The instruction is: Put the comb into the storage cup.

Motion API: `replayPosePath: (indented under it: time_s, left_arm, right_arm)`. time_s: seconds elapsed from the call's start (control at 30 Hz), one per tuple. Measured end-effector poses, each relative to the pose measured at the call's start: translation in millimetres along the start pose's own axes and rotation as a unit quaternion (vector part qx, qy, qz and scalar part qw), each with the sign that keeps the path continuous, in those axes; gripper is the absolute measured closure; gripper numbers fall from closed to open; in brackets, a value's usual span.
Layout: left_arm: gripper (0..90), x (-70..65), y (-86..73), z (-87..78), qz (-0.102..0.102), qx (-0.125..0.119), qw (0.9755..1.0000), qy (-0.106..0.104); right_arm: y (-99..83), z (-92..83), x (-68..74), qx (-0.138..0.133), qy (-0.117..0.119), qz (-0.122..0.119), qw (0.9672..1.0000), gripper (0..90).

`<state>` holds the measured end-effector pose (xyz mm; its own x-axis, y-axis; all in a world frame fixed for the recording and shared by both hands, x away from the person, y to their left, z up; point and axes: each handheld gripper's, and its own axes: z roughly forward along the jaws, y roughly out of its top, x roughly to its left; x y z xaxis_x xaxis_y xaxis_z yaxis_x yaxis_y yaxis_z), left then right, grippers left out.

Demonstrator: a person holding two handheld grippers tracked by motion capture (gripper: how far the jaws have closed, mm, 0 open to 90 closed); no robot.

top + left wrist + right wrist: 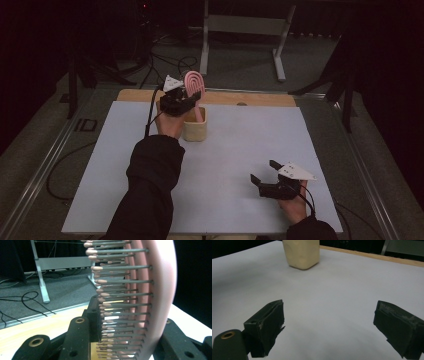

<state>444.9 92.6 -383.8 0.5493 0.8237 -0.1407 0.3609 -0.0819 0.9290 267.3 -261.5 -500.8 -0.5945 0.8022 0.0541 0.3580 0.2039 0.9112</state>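
1. A white table sheet [235, 165] is spread across the centre of the high view.
2. A cream holder cup [195, 130] is seen upper centre.
3. A pink hairbrush [194, 85] is pinched by the left gripper [192, 95], handle inside the cup.
4. The right gripper [261, 172] is held lower right, jaws spread apart around nothing.

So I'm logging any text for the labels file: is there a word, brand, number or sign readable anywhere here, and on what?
None: no readable text in these pictures.
Pink hairbrush, held by the left gripper: no print to be seen.
Beige cup: plain sides in the high view and in the right gripper view.
White table sheet: blank.
Right gripper, fingers apart: no marking legible on it or its grey plate.
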Motion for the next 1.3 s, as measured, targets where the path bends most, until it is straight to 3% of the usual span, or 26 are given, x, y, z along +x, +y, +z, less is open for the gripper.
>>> replayPosePath:
  time_s: [1.3]
  left_arm:
    - [64.4, 2.5, -16.8, 8.6, -0.010, 0.015, 0.9998, 0.001]
  right_arm:
    - [-0.3, 1.1, -0.1, 0.002, 0.001, -0.002, 1.0000, 9.3]
